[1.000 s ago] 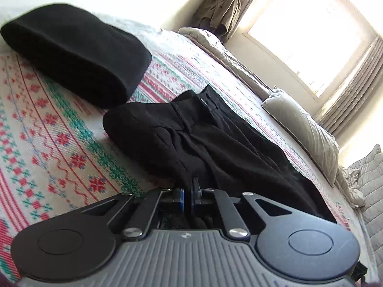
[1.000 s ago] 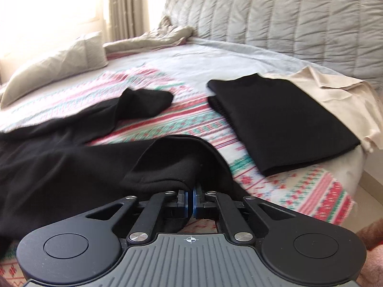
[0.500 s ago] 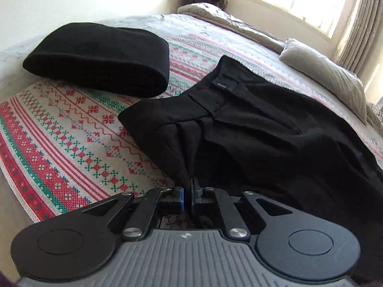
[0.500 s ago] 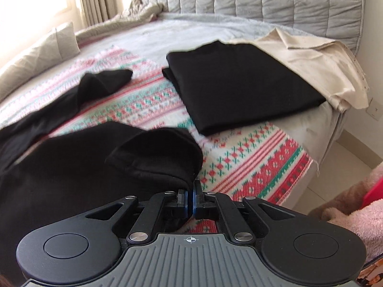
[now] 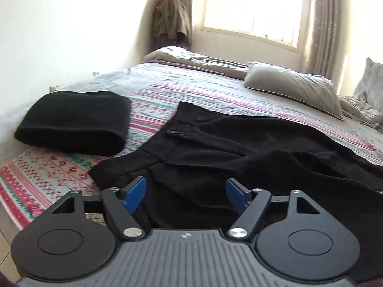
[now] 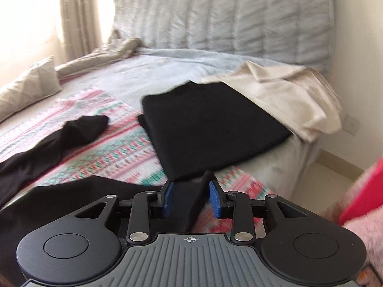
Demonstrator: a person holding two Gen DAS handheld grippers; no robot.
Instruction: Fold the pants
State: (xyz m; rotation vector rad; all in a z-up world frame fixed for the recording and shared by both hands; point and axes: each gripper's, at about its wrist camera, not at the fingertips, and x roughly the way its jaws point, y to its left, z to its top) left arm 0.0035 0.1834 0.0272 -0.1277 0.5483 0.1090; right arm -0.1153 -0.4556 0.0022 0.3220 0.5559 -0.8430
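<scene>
Patterned bedspread, both tools tilted down over black pants, jaws opening.

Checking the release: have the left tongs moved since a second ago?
Yes. The left tongs backed away and leveled: the folded black garment sits farther off, the window upright; jaws opening, clear of the pants.

Black pants lie on a blanket patterned in red, green and white; a black sweater; beige shirt; grey pillow.
</scene>
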